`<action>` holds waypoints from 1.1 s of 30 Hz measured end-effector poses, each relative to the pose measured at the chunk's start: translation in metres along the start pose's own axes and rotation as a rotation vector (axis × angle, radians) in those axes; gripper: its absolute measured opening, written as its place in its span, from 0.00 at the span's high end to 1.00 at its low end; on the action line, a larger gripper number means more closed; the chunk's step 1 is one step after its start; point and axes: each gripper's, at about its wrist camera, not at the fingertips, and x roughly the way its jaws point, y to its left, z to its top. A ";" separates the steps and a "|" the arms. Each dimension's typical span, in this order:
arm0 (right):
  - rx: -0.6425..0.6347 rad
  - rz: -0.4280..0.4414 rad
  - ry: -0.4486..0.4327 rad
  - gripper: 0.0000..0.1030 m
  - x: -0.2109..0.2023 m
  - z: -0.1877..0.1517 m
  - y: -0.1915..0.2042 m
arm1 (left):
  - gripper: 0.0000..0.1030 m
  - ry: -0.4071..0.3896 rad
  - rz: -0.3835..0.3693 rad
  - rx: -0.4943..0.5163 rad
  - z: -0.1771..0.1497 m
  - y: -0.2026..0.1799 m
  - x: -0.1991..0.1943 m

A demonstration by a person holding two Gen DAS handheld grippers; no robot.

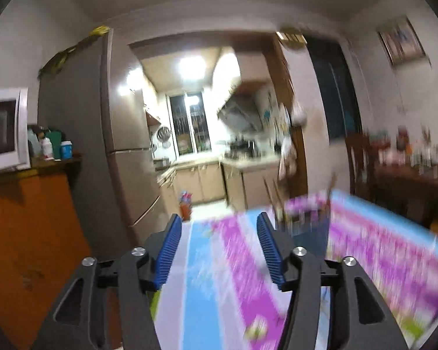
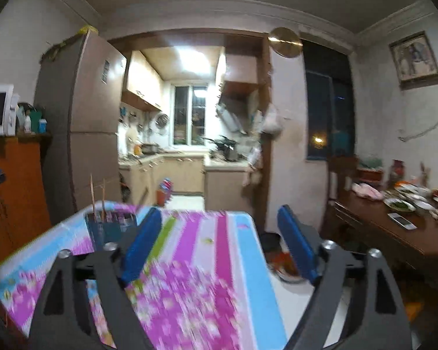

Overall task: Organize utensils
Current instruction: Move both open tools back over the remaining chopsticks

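Over striped tablecloth [image 2: 227,233] | left tongs [image 1: 219,248], right tongs [image 2: 219,242] spread, empty | chopstick holder [image 2: 111,224] blurred, partly hidden

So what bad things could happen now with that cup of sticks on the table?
1. The utensil holder stands near the far corner of the colourful table, with chopsticks sticking up tall. A bump from the left gripper could tip it off the edge.
2. Both views are blurred, which suggests fast movement, so an aimed grab may miss.
3. The right gripper points at bare tablecloth, jaws wide open, so it needs turning toward the holder first.
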 end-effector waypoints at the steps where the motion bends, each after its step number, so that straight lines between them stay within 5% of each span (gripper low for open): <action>1: 0.003 -0.021 0.014 0.15 -0.010 -0.010 -0.001 | 0.44 0.020 0.001 0.039 -0.011 -0.007 -0.009; 7: 0.055 -0.051 0.167 0.12 -0.048 -0.070 0.012 | 0.44 0.184 -0.094 0.152 -0.085 -0.057 -0.051; 15: -0.027 0.042 0.294 0.12 -0.063 -0.130 0.070 | 0.54 0.304 -0.272 0.096 -0.140 -0.109 -0.082; 20: -0.105 0.116 0.325 0.13 -0.066 -0.155 0.114 | 0.68 0.356 -0.225 0.075 -0.158 -0.127 -0.076; 26: -0.159 0.243 0.363 0.48 -0.065 -0.170 0.153 | 0.80 0.370 -0.190 0.059 -0.167 -0.136 -0.076; 33: -0.167 0.279 0.392 0.85 -0.059 -0.182 0.165 | 0.83 0.390 -0.219 0.050 -0.176 -0.146 -0.075</action>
